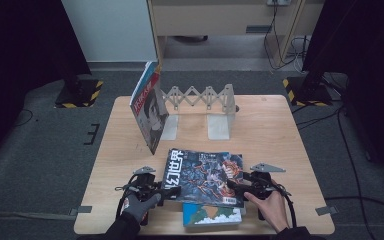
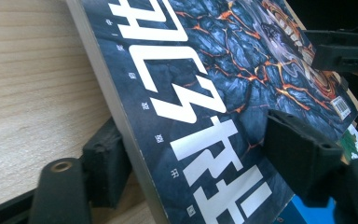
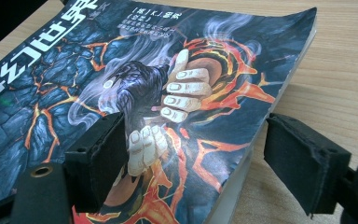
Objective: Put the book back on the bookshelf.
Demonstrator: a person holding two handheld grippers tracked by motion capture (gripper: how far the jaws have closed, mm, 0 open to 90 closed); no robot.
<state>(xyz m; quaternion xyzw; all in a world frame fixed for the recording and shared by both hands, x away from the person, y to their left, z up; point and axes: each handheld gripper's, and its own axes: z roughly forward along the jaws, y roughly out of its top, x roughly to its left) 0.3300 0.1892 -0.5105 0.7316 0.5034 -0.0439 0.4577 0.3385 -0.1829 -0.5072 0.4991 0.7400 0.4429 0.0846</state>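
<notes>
From the high view, the dark magazine [image 1: 202,176] lies near the front of the surface [image 1: 275,135], over a blue book [image 1: 212,215], with the left tongs [image 1: 172,190] and right tongs [image 1: 231,185] at its two ends. In the left gripper view, the left tongs [image 2: 191,163] stand apart around the spine edge, one jaw below and one above the cover. In the right gripper view, the right tongs [image 3: 196,158] are also apart and not pressing. I think both should close evenly before any lift.

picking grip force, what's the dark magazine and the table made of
Dark magazine: paper, with a glossy printed cover by its sheen, thin pages stacked at the edge. Table: looks like light wood or wood-look laminate, matte, with visible grain lines.
</notes>
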